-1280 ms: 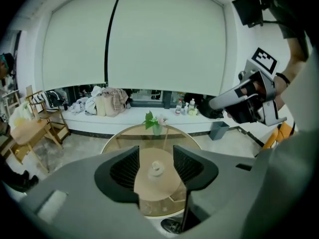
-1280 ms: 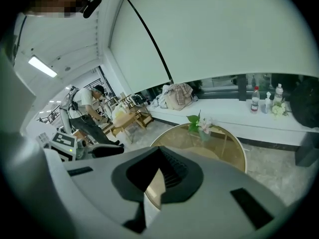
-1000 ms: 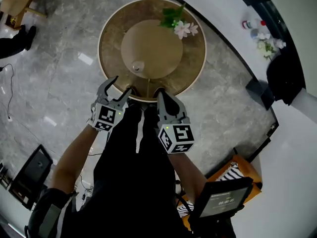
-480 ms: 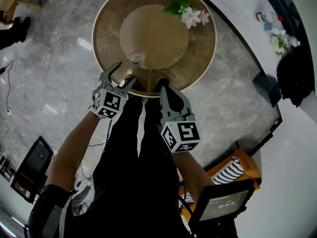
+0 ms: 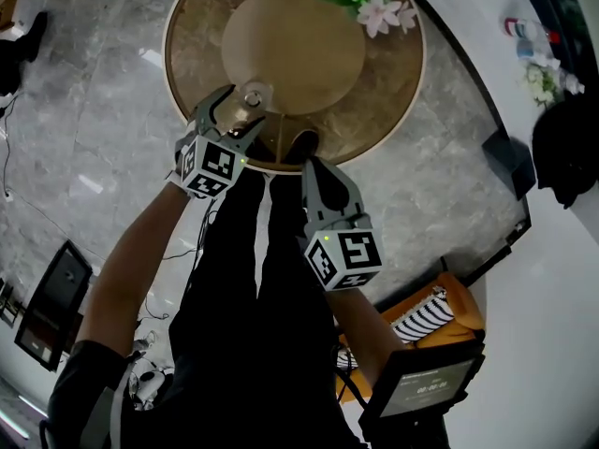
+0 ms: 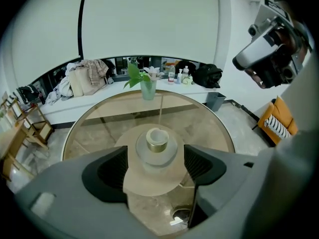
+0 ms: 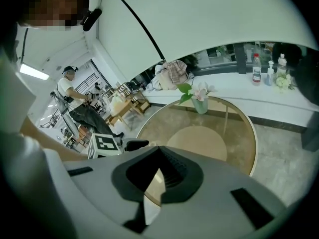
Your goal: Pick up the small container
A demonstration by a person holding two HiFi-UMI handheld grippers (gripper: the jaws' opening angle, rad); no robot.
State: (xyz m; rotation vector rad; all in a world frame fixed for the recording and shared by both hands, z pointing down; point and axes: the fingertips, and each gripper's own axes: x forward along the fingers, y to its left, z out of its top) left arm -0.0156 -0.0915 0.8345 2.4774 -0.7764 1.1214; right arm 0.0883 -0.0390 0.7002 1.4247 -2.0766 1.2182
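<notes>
The small container [image 5: 253,94], clear with a gold band, stands on the round glass table [image 5: 412,92] near its front edge. In the left gripper view the small container [image 6: 158,141] sits just ahead of the tips, centred on the gap. My left gripper [image 5: 239,108] reaches over the table edge, and its jaws are opening on either side of the container without touching it. Both dark pads [image 6: 112,171] stand well apart. My right gripper [image 5: 306,148] hangs at the table's near rim with its jaws together and nothing between them [image 7: 157,176].
A glass vase of flowers [image 5: 370,3] stands at the table's far side. A white ledge with bottles [image 7: 256,68] curves behind. To the right are a black bin [image 5: 505,152], an orange seat with a striped cushion [image 5: 440,316] and a screen [image 5: 421,382]. A person [image 7: 70,91] stands far left.
My left gripper has moved forward over the table edge up to the small container, with its jaws spread wider. The right gripper has stayed at the near rim.
</notes>
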